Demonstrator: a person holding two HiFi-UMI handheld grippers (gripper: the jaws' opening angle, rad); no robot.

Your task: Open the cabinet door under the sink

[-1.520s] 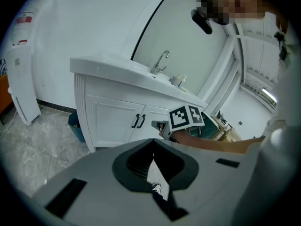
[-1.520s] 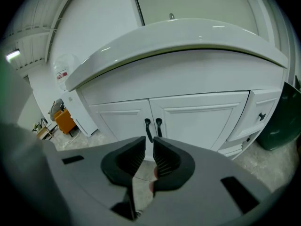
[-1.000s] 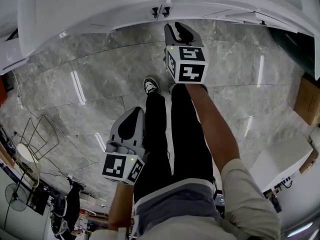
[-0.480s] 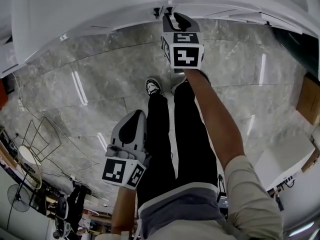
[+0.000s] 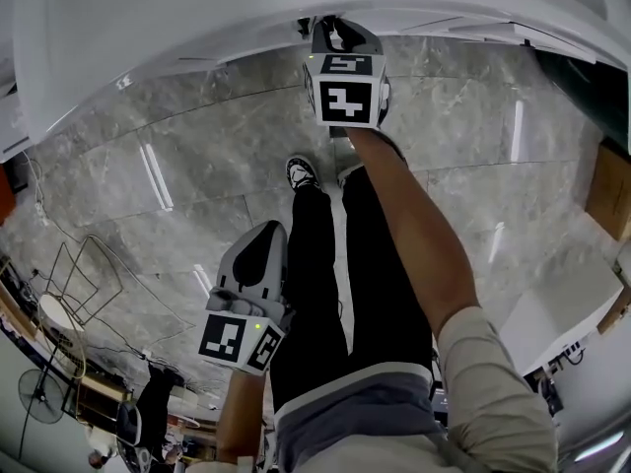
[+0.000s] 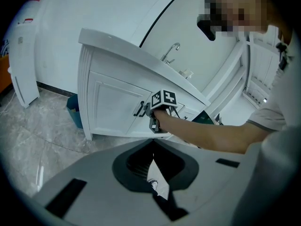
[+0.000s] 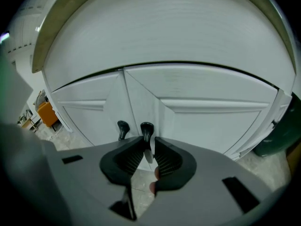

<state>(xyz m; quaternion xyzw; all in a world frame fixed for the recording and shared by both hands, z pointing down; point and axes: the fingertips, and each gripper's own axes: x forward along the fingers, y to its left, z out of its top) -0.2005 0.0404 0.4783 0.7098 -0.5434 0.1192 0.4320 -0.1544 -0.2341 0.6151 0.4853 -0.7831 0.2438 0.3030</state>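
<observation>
The white cabinet under the sink has two doors: the left door (image 7: 89,117) and the right door (image 7: 211,121), both flush. Two black handles stand side by side at the seam: the left handle (image 7: 122,128) and the right handle (image 7: 146,128). My right gripper (image 7: 149,145) has its jaws on either side of the right handle, pressed onto it. In the head view the right gripper (image 5: 333,30) reaches the handles under the counter edge. The left gripper (image 5: 261,249) hangs low by my leg, shut and holding nothing. From the left gripper (image 6: 153,147) view I see the cabinet (image 6: 113,107) and the faucet (image 6: 171,51).
A blue bin (image 6: 73,114) stands at the cabinet's left side and a dark green bin (image 7: 277,140) at its right. My legs and a shoe (image 5: 301,170) are on the marble floor. A wire rack (image 5: 79,264), a fan (image 5: 35,397) and a cardboard box (image 5: 606,195) lie further off.
My right gripper has moved forward to the cabinet and now sits on the right handle. The left gripper has barely shifted.
</observation>
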